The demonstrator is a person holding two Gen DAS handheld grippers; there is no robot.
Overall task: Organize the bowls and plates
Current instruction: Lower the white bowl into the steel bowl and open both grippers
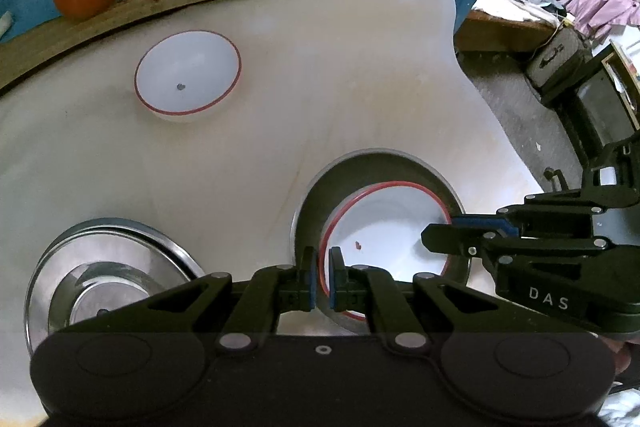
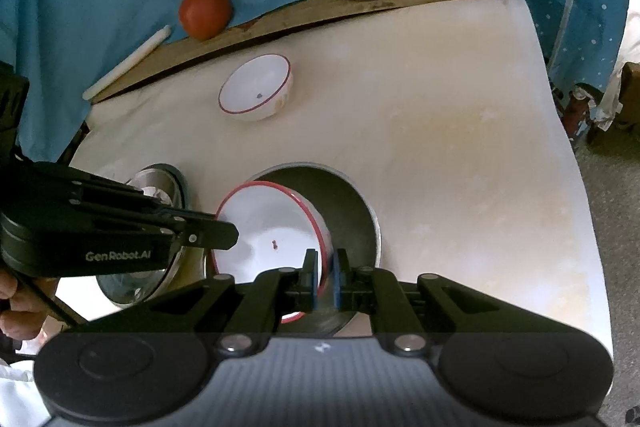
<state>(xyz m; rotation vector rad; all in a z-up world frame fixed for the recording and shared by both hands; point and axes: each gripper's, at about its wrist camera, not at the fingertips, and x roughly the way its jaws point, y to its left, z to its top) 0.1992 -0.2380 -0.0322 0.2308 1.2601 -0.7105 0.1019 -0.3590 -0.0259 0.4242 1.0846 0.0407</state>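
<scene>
Red-rimmed white bowl (image 1: 384, 227) sits tilted inside the steel bowl (image 1: 360, 167), lower centre of frame on the worktop (image 1: 320, 67). Left gripper (image 1: 322, 277) is clamped on its near rim, right gripper (image 2: 326, 277) clamped on the opposite rim. Judgement: both grippers equally near, so lowering stays two-handed.

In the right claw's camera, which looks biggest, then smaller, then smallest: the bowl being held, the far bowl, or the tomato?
Largest to smallest, as they look here:
1. Held bowl, though it's nearest the camera
2. Far bowl
3. Tomato
</scene>
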